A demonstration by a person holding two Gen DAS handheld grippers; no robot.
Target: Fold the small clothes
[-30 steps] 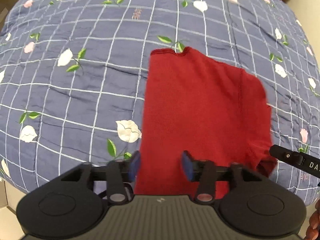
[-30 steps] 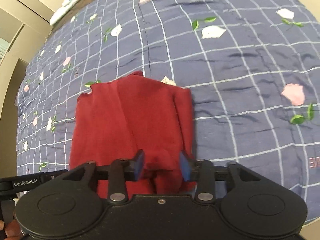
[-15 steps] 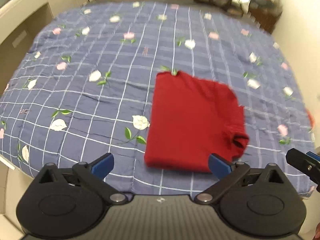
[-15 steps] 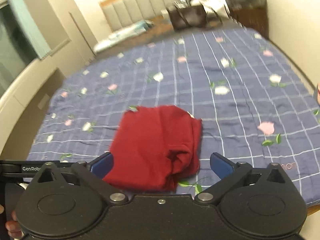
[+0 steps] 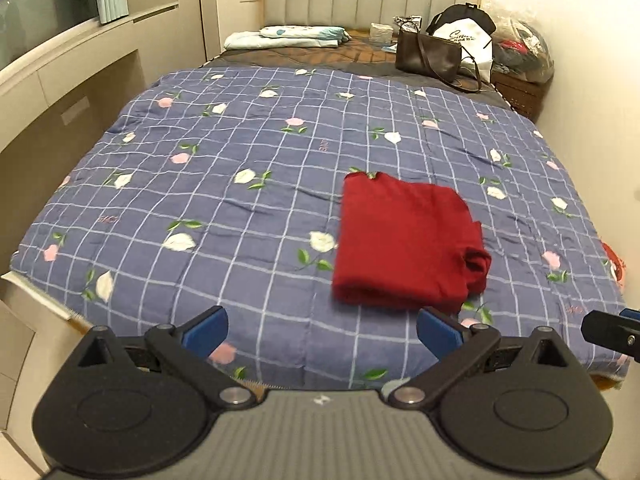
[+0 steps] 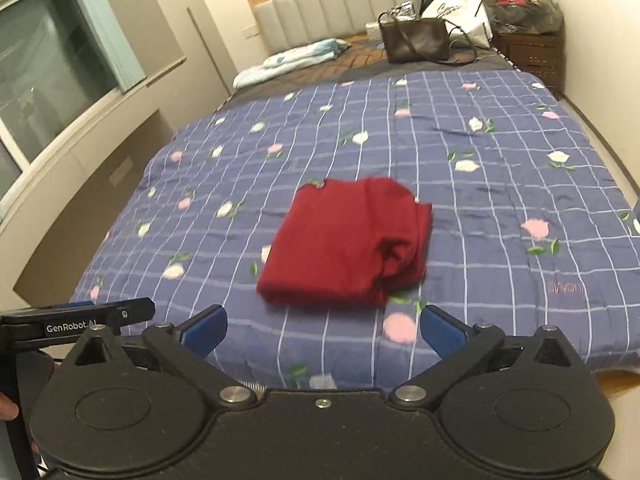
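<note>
Red garment (image 5: 404, 240) folded on quilt (image 5: 240, 200), both tongs wide apart, empty

Blue floral checked bed quilt (image 5: 248, 208) under a folded red garment (image 5: 400, 248)

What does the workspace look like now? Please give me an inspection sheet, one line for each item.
Surface: bed with a blue checked quilt with flowers, lightly wrinkled.
Job's things: one red garment folded into a rough rectangle near the foot of the bed; one bunched bit sticks out at its near right corner.
Clutter: brown handbag, white bag and folded light bedding at the head end.
Grippers: left gripper and right gripper both open, empty, apart from the garment.
Cables: nothing seen.
Surroundings: padded headboard, window on the left, wooden nightstand piled with bags.
</note>
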